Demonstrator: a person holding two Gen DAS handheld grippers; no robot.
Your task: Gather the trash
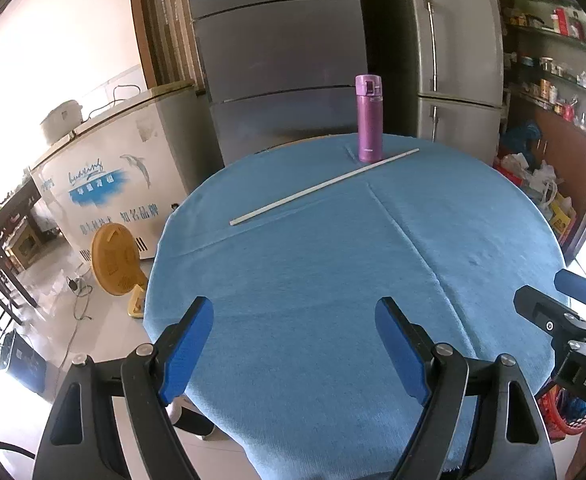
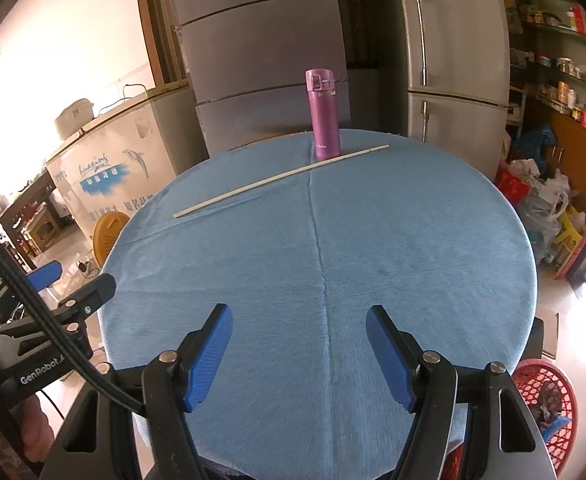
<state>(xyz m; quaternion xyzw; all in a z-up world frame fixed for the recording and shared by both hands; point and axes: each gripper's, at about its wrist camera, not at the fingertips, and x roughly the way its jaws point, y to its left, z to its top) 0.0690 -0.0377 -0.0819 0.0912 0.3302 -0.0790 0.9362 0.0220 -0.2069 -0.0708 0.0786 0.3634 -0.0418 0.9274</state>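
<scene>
A round table under a blue cloth fills both views. At its far side stands a purple flask, upright. In front of the flask a long thin white stick lies slantwise on the cloth. My left gripper hovers open over the near part of the table, nothing between its blue pads. My right gripper is open too, beside it and empty. A red mesh basket with some bits inside stands on the floor at the table's near right.
Grey refrigerators stand behind the table, and a white chest freezer to the left. An orange round fan sits on the floor by the freezer. Bags and boxes crowd the floor at the right under shelves.
</scene>
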